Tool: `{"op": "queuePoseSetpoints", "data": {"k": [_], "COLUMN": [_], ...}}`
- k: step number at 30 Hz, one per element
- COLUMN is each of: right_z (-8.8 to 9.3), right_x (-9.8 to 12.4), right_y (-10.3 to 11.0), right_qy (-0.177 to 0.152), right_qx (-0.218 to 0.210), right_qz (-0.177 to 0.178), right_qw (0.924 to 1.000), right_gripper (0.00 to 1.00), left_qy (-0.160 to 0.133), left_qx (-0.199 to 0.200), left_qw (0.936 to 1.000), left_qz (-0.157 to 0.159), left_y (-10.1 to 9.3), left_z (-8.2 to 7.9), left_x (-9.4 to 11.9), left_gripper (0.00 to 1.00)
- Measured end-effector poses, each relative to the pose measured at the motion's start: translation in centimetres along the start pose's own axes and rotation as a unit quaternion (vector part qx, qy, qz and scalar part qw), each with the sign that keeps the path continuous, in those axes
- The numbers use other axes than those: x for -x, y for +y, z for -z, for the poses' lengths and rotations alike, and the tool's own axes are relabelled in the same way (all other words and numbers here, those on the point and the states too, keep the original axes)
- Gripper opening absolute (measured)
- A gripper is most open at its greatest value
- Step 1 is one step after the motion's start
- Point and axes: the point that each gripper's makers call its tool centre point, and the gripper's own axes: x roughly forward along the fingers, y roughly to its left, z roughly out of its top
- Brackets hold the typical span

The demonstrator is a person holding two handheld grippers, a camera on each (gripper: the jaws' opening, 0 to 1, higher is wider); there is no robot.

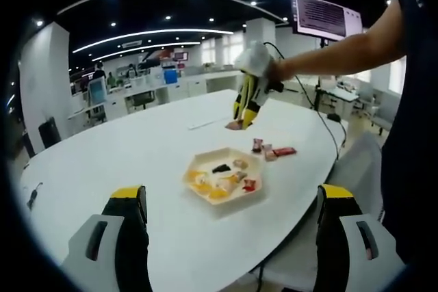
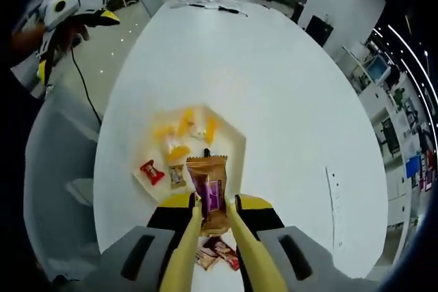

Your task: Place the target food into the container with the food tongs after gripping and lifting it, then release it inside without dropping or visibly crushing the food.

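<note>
In the right gripper view, the right gripper [image 2: 212,213] rises from six o'clock with a pair of yellow tongs [image 2: 241,254] clamped between its jaws, and the tong tips pinch the lower half of a brown snack packet [image 2: 209,186] with a purple label. The packet hangs above the white table [image 2: 287,100], its top edge lying over the six o'clock rim of the white tray [image 2: 233,145]. Inside the tray are several orange pieces [image 2: 179,126], a red wrapped candy [image 2: 152,171] at eight o'clock and a small brown wrapped piece [image 2: 177,176] just beside it. More wrapped snacks [image 2: 215,252] lie on the table under the tongs, outside the tray. In the left gripper view, the left gripper [image 1: 229,227] has its jaws spread wide with nothing between them, held well short of the tray [image 1: 198,165]. At one o'clock from the tray a person's arm [image 1: 335,49] carries the right gripper [image 1: 248,97], which points down at the table beyond the tray. A monitor [image 1: 327,17] stands at one o'clock.
</note>
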Motion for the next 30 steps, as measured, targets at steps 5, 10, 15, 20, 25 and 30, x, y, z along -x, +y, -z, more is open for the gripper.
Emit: {"op": "queuePoseSetpoints", "data": {"k": [5, 10, 15, 20, 25, 30], "right_z": [-2.0, -4.1, -5.6, -6.1, -6.1, -6.0], "right_x": [-1.0, -2.0, -2.2, -2.5, -2.4, -1.9], "right_y": [0.4, 0.9, 1.4, 2.0, 1.4, 1.4], "right_qy": [-0.002, -0.006, -0.016, -0.032, -0.033, -0.041], "right_qx": [0.012, 0.024, 0.035, 0.028, 0.041, 0.049], "right_qz": [-0.005, -0.012, -0.014, -0.038, -0.022, -0.024], "right_qw": [0.9999, 0.9996, 0.9992, 0.9984, 0.9984, 0.9977], "right_gripper": [0.22, 0.22, 0.22, 0.27, 0.28, 0.29], "left_qy": [-0.002, -0.002, -0.005, 0.001, 0.001, 0.0], "left_qx": [0.001, 0.002, 0.005, 0.0, 0.003, 0.002], "left_qw": [1.0, 0.9999, 0.9999, 0.9998, 0.9998, 0.9998], "left_qz": [-0.005, -0.01, -0.016, -0.018, -0.02, -0.02], "left_y": [0.2, 0.4, 0.5, 0.5, 0.6, 0.7], "left_z": [0.1, 0.2, 0.4, 0.8, 0.8, 0.7], "left_x": [0.4, 0.9, 1.3, 1.5, 1.7, 1.5], "left_gripper": [0.99, 0.99, 0.99, 0.99, 0.99, 0.99]}}
